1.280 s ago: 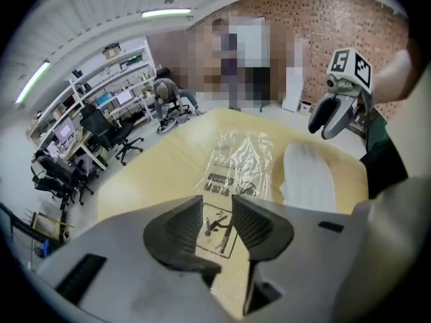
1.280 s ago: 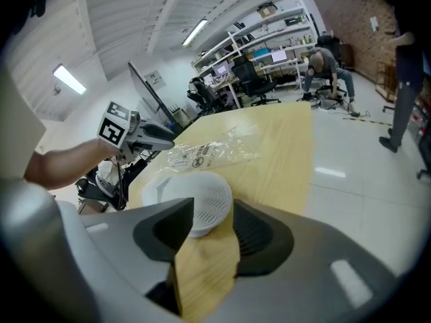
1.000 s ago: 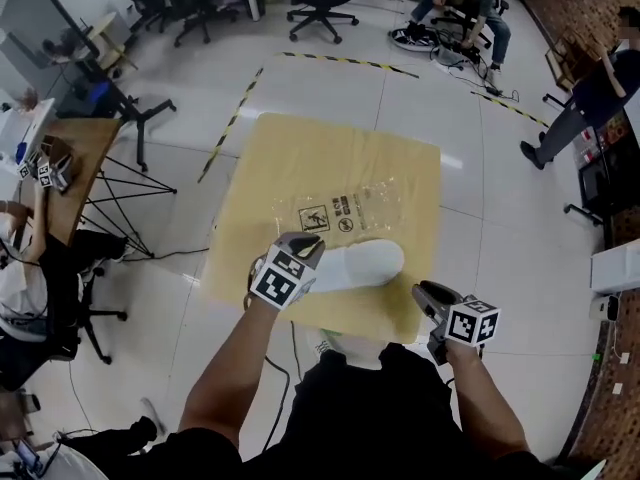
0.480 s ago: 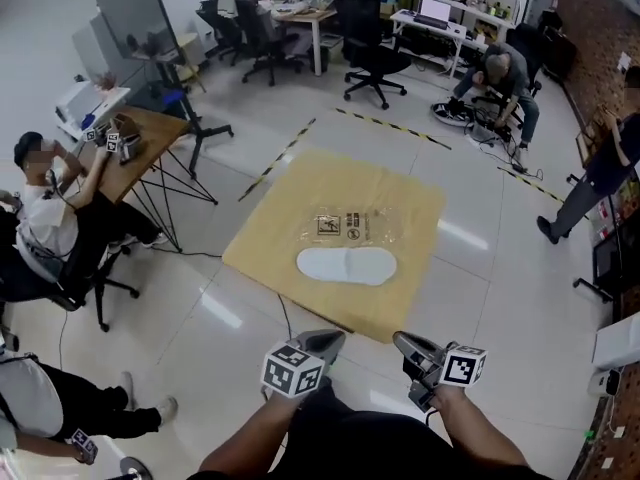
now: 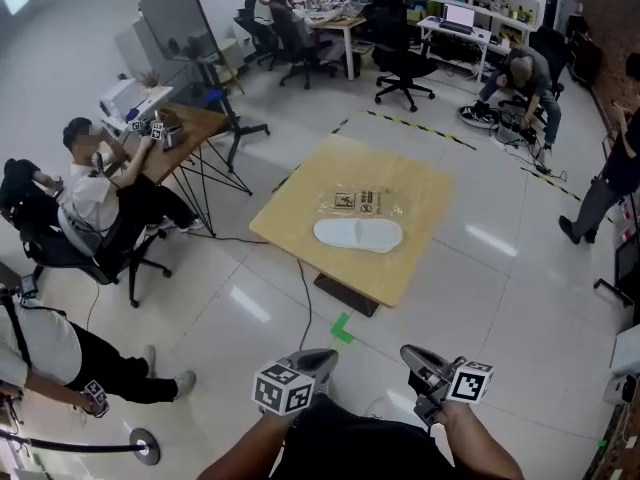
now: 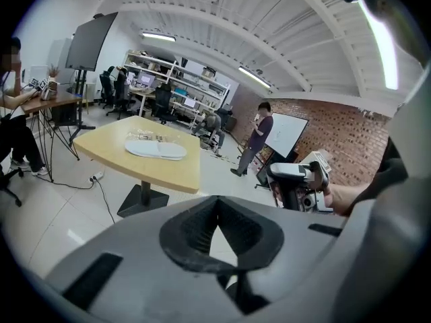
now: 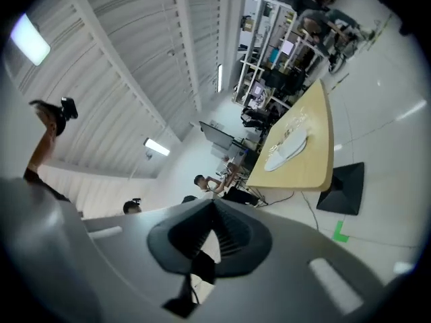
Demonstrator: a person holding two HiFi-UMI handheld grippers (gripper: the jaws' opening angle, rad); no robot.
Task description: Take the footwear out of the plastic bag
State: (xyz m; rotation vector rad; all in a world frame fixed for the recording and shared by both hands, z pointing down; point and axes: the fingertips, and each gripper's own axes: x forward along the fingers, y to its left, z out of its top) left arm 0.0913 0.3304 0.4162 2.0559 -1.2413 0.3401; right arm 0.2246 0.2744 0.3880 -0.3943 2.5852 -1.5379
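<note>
the white flat slipper [image 5: 358, 234] lies bare on the square pale-wood table [image 5: 400, 273] in the middle of the head view. it is just beside the clear printed plastic bag [image 5: 365, 205], which lies flat above it in the frame; whether their edges touch i cannot tell. with the footwear out and the bag looking empty, i judge the task done. that would explain why both tools sit well apart from the table, at the bottom edge of the frame. the left gripper [image 5: 322, 354] has its jaws pressed together with nothing between them. the right gripper [image 5: 411, 353] is likewise closed and empty. both are held close to the person's body, as at rest and not reaching.

only the head view gives the layout from above: slipper and bag side by side, a green tape mark [image 5: 342, 330] on the floor near the table's base, and a seated person [image 5: 90, 193] at the left. the left gripper view shows the table side-on in its upper left, with the slipper's low profile. the right gripper view, tilted, takes in the ceiling lights [image 7: 156, 147], which the head view lacks.
</note>
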